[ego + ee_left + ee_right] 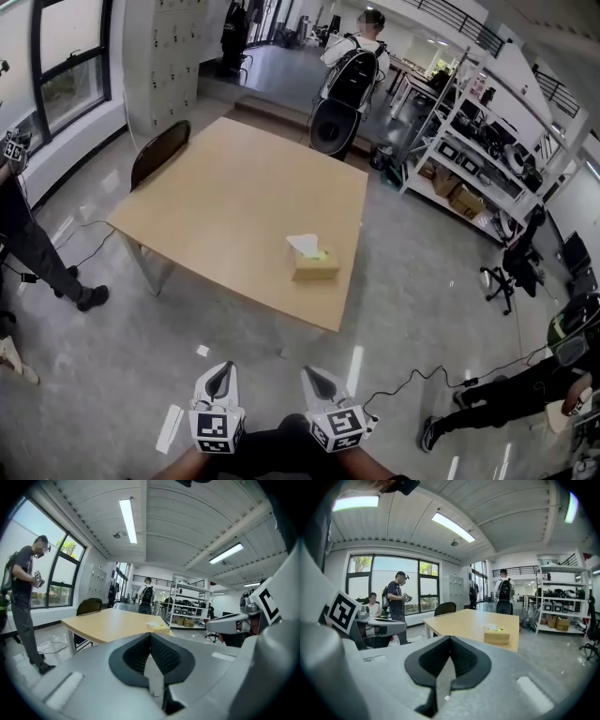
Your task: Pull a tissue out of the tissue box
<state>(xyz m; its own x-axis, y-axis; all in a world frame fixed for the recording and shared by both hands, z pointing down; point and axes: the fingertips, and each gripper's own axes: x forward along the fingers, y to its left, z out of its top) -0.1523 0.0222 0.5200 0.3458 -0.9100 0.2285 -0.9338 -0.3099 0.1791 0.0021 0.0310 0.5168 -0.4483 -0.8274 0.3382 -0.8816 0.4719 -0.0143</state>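
Note:
A tan tissue box [314,266] stands near the front right edge of the wooden table [234,197], with a white tissue [304,245] sticking up from its top. Both grippers hang over the floor, well short of the table. In the head view my left gripper [224,367] and right gripper [308,373] point toward the table, both shut and empty. The left gripper view shows its pads meeting at my left gripper [150,635], the tissue box [157,626] far ahead. In the right gripper view my right gripper [450,640] is shut too, with the tissue box [497,636] ahead and to the right.
A dark chair [157,151] stands at the table's far left corner. Metal shelves [483,155] and an office chair [511,272] stand to the right. A person with a backpack [352,70] stands beyond the table, another person [33,248] at left. A cable [422,375] crosses the floor at right.

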